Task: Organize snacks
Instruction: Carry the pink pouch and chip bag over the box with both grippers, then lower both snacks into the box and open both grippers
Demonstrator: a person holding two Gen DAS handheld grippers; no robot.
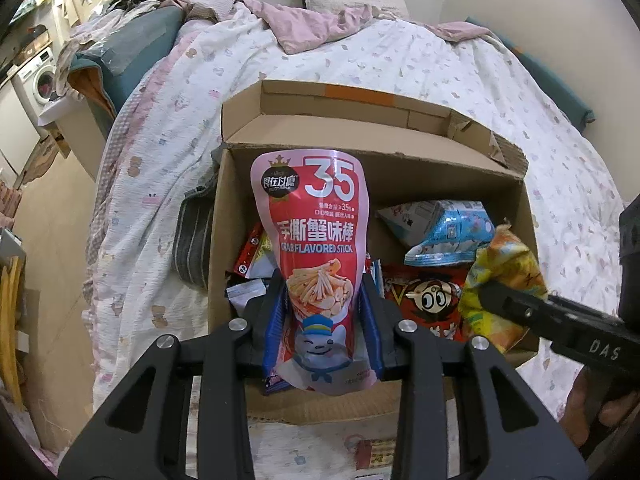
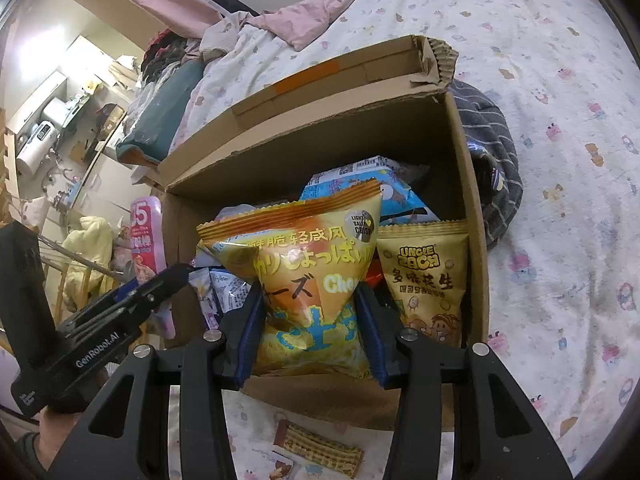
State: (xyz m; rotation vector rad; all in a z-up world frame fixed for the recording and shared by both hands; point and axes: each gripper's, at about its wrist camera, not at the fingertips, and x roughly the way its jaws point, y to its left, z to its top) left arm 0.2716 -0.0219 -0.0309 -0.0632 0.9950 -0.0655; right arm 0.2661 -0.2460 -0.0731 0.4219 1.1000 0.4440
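Your cardboard box point(image 1: 520, 216) at frame centre holding mixed snack packets, your left gripper point(image 1: 323, 304) pinching the crab stick pouch point(image 1: 316, 240), your right gripper point(image 2: 310, 308) pinching the cheese crisps bag point(image 2: 304, 256), peanut packet point(image 2: 426, 276) visible only in the right wrist view

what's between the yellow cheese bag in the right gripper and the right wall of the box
An Uncle Zach peanut bag stands between the cheese bag and the box wall, in the right wrist view.

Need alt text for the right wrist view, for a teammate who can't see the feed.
The right gripper is shut on a yellow cheese crisps bag, held over an open cardboard box of snacks on a patterned bedsheet. An Uncle Zach peanut bag stands inside the box; the left gripper enters at left, by a pink crab stick pouch.
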